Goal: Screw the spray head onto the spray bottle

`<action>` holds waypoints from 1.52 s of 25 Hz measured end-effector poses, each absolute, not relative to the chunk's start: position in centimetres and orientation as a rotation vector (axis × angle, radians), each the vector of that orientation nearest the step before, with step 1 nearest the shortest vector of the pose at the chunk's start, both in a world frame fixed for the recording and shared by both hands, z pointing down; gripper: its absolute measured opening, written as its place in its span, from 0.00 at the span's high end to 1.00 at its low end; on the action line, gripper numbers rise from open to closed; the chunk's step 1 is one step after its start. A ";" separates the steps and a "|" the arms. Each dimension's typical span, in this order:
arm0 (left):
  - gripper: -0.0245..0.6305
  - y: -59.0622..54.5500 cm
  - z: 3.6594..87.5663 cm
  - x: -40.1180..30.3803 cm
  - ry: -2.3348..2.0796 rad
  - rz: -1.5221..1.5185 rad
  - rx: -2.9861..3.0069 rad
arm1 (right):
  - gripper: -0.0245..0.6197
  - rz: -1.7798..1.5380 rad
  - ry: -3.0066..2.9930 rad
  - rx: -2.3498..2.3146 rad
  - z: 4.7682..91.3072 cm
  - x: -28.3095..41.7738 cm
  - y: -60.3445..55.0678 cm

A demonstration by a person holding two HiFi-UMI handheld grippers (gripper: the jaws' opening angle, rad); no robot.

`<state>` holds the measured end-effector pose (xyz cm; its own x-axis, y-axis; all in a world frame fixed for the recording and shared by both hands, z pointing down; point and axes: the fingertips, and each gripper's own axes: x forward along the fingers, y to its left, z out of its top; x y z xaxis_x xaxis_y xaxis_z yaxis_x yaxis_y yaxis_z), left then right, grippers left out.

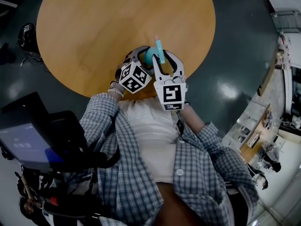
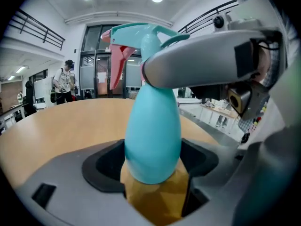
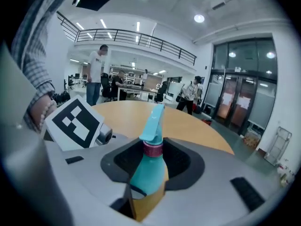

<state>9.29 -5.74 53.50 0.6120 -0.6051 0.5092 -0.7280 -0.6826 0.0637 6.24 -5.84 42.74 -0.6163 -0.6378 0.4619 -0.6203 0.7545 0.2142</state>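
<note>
1. My left gripper (image 2: 153,175) is clamped on the rounded body of the teal spray bottle (image 2: 153,135), which it holds over the near edge of the round wooden table (image 1: 94,27).
2. My right gripper (image 3: 149,171) grips the same bottle higher up, its jaws closed at the pink collar (image 3: 153,149) of the spray head (image 3: 154,119).
3. The spray head sits on top of the bottle, with a pink trigger (image 2: 117,65) hanging under its nozzle.
4. Both grippers sit close together, just ahead of my checked shirt (image 1: 207,159).
</note>
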 end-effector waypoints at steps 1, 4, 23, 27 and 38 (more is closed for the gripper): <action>0.41 -5.7 53.5 9.3 -1.088 0.669 2.575 | 0.77 -0.058 -2.458 0.975 42.7 6.3 -5.8; 0.41 -5.8 53.6 9.1 -1.088 0.670 2.575 | 0.77 -0.010 -2.543 1.057 42.7 6.6 -5.9; 0.41 -5.7 54.0 8.8 -1.087 0.661 2.572 | 0.72 0.018 -2.603 0.722 43.4 7.5 -4.0; 0.41 -5.5 53.9 8.6 -1.066 0.665 2.583 | 0.72 -0.113 -2.582 0.354 42.5 8.8 -3.3; 0.41 -5.9 54.9 7.8 -1.037 0.671 2.587 | 0.72 -0.325 -2.456 -0.025 42.3 8.6 -8.9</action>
